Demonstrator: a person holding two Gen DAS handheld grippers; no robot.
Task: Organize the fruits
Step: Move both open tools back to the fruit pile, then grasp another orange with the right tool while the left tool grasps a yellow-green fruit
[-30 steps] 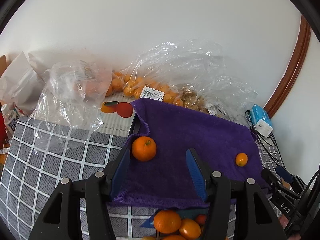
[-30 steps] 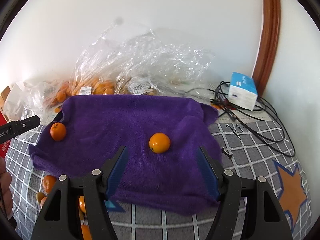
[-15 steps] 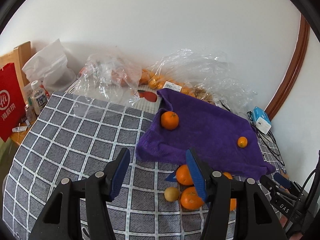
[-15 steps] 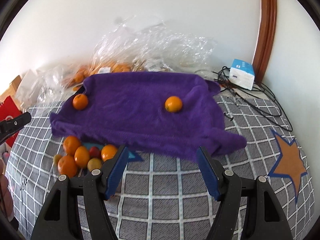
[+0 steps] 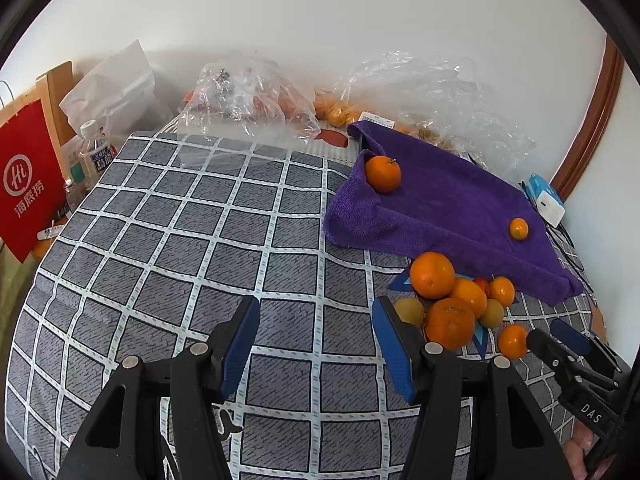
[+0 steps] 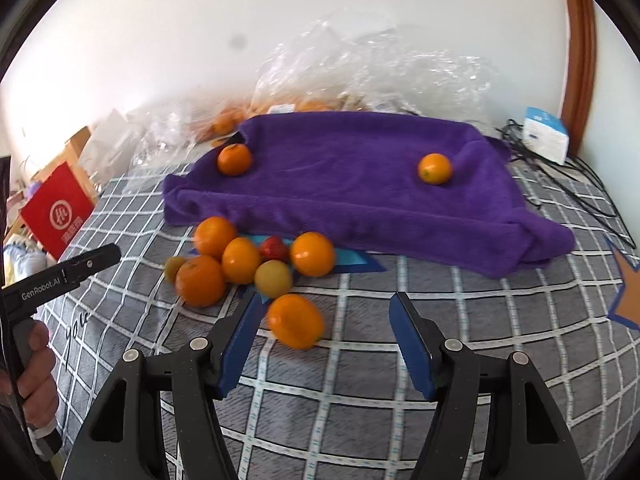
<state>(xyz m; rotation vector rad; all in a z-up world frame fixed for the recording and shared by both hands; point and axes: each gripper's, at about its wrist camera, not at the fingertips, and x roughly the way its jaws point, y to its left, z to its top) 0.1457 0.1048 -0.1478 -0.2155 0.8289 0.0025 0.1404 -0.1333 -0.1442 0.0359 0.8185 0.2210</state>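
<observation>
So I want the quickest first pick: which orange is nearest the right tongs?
The lone orange on the checked cloth, lying just ahead of the open right tongs beside their left finger; the others sit clustered farther back or on the purple towel.

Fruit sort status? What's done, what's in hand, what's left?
Done: two oranges, one and another, sit on the purple towel.
In hand: nothing. The left gripper and right gripper are both open and empty; the right jaws just closed slightly near a loose orange.
Left: the fruit pile on the checked cloth.
</observation>
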